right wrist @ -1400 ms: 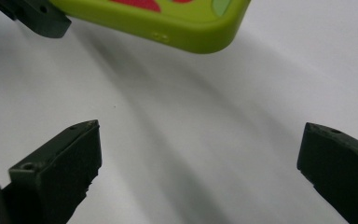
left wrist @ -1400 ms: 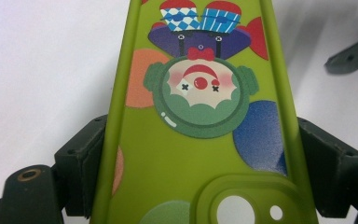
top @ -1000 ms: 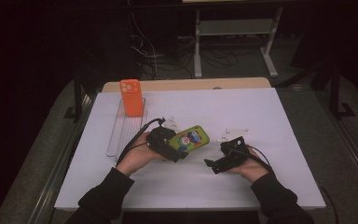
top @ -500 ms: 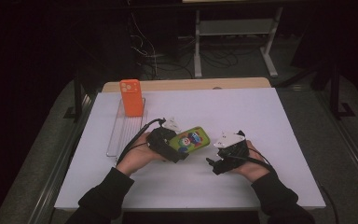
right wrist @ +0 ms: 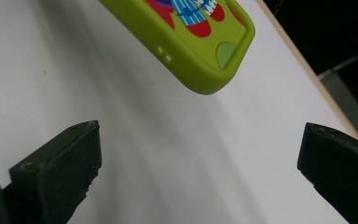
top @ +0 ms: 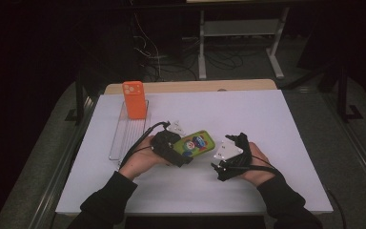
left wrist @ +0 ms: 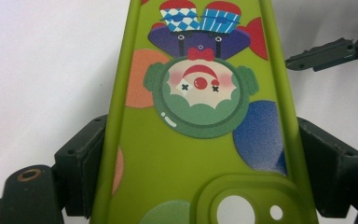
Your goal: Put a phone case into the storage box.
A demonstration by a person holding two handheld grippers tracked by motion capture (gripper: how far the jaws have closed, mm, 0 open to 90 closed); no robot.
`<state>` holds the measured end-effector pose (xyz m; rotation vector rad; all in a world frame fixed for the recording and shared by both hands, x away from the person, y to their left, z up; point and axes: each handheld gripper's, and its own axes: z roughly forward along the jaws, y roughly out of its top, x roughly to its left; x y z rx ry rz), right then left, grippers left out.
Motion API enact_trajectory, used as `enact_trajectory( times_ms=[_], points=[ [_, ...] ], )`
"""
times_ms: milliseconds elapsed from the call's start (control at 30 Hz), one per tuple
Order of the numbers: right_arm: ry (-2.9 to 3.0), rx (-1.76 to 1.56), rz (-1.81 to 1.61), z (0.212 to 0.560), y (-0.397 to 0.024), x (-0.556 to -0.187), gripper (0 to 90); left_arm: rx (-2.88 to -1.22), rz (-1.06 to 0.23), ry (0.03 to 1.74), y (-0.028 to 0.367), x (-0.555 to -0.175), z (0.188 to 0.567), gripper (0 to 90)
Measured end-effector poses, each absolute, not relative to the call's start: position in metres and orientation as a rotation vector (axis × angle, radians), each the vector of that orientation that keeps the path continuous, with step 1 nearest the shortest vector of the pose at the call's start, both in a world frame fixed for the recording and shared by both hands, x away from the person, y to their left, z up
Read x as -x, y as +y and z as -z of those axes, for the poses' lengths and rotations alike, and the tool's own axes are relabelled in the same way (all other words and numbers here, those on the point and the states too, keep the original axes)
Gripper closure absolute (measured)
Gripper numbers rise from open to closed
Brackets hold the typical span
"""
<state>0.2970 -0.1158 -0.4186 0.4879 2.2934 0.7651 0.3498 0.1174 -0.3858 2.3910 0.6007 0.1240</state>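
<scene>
A: Green silicone, that's what I'm gripping: the green phone case (left wrist: 200, 135) is sitting between my left gripper (top: 171, 149) jaws, pinched on both long edges near the camera cutout, clown print up.

B: And the right gripper (top: 224, 168)?

A: I'm holding it w/ jaws spread wide, nothing in them, just beside the case's free end, pointing at it.

B: Plan?

A: Prob a handover or a two-handed hold, judging by the pose. I'm thinking: bring the right in square to the free end, close on the edges, not the printed face, & keep the left clamped till the right has it. Silicone is flexing easily, so go gentle.

B: Farther out?

A: The wire rack (top: 128, 133) is lying at the left of the white table (top: 248, 114), w/ an orange phone case (top: 134, 99) standing upright at its far end. Well apart from my hands.
</scene>
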Motion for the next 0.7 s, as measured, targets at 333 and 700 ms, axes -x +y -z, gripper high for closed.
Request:
enact_trajectory(
  times_ms=[333, 700],
  points=[
    [2.204, -0.270, -0.615, 0.423, -0.109, -0.291, 0.0, -2.385, -0.110, 0.623, 0.117, -0.349, 0.387, 15.3],
    [2.057, -0.099, -0.500, 0.427, -0.102, -0.284, 0.0, -2.400, -0.105, 0.619, 0.117, -0.350, 0.387, 15.3]
  ],
)
